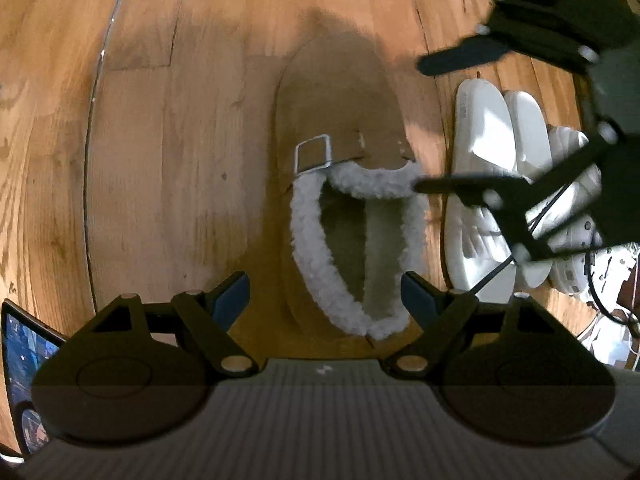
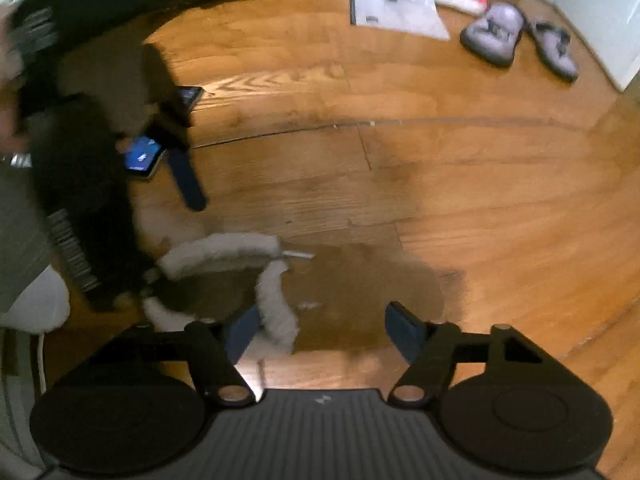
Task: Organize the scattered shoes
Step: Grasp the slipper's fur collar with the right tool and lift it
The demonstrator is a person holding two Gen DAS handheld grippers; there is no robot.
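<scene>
At the far left edge of the left wrist view a lit phone screen [image 1: 24, 368] peeks in beside the tool, over bare wooden floor [image 1: 160, 140]. The left gripper [image 1: 325, 300] hangs above the boards pointing down and forward, its tongs spread wide and empty, one blue pad on either side of the heel end of a tan slipper [image 1: 340, 100]. That slipper lies flat on the floor with its toe pointing away, a metal buckle [image 1: 313, 156] on its strap and a pale fleece collar [image 1: 320, 248] around the opening. Just to its right sits a pair of white slides [image 1: 488, 152], side by side and close to the slipper, with more white footwear crowded behind them, too blurred to sort out. Over those slides the right gripper [image 1: 416, 126] reaches in from the upper right, angled across toward the slipper, its two dark fingers held well apart with nothing between them; the lower finger tip is at the fleece on the slipper's right side, though I cannot tell whether it touches. From the right wrist view, the same slipper [image 2: 360, 288] lies just ahead of the wide right tongs [image 2: 323, 328], the fleece rim near the left pad, and the left tool with its phone [image 2: 142, 156] is off to the left, blurred. Far across the floor at upper right lie two grey sandals [image 2: 494, 32], near some scattered papers and packages [image 2: 400, 8].
</scene>
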